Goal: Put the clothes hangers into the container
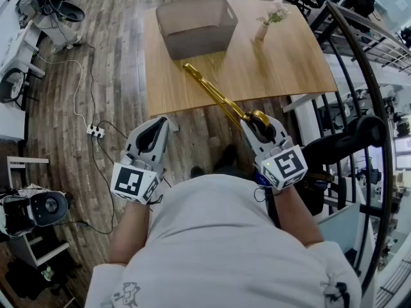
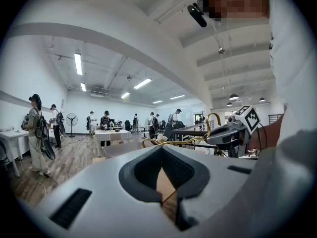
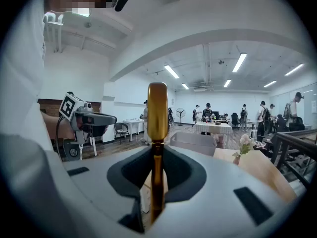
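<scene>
**A:** Where are we carrying the gold hanger (image 1: 215, 92) right now?

**B:** We're gripping it in the right tool (image 1: 253, 122), at about five o'clock from the container (image 1: 196, 24). The pads are pressing on a thin gold bar near its curved end. The long body is reaching out toward eleven o'clock, with its far tip hanging over the counter (image 1: 270, 69), just short of the container's near wall.

**A:** And the left tool (image 1: 157, 128)?

**B:** We're holding it low at seven o'clock, off the counter, with its jaws drawn together on nothing.

**A:** How are we expecting the hanger to behave?

**B:** We're judging it to be stiff, light and slick, probably polished metal. It's thin enough that we can't tell whether it's one hanger or several stacked. Because we're gripping one end, the long free length is likely levering against the pads, so it may swivel or slide.

**A:** Is there a better place to hold it?

**B:** We're thinking the neck below the hook, where the bars meet, is giving the pads the most to bite on. We're also minding the vase (image 1: 263, 27) standing at two o'clock on the counter, near the container.
</scene>
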`<state>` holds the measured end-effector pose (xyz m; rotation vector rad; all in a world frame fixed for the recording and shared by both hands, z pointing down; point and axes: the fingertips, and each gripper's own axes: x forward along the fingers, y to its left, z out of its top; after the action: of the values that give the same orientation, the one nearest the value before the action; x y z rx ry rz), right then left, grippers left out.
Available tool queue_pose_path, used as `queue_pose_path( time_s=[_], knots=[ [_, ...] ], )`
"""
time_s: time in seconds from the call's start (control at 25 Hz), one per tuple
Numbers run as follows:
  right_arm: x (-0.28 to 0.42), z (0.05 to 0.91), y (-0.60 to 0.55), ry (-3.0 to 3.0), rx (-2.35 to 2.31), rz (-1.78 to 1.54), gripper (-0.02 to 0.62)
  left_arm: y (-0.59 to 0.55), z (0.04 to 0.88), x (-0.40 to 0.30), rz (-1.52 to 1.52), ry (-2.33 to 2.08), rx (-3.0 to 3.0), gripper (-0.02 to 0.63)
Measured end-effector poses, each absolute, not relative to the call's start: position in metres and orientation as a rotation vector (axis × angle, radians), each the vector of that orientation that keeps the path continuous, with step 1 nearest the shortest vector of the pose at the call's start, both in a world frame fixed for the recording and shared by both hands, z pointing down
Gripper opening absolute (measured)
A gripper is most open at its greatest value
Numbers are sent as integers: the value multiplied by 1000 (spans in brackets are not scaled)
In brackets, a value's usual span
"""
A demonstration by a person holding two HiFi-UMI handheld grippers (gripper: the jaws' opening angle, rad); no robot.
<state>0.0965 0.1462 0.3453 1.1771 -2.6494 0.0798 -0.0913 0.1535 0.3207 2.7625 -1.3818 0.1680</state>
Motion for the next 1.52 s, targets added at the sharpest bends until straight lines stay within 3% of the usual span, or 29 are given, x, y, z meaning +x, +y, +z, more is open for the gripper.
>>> queue_pose_path(
  time_s=[0.6, 1.52],
  knots=[
    [123, 357, 114, -2663, 1138, 127, 71, 115, 327, -67, 191, -1391, 2738, 6],
    [220, 365, -25, -2724, 1012, 193, 71, -15, 335, 36, 197, -1445, 2662, 6]
  ],
)
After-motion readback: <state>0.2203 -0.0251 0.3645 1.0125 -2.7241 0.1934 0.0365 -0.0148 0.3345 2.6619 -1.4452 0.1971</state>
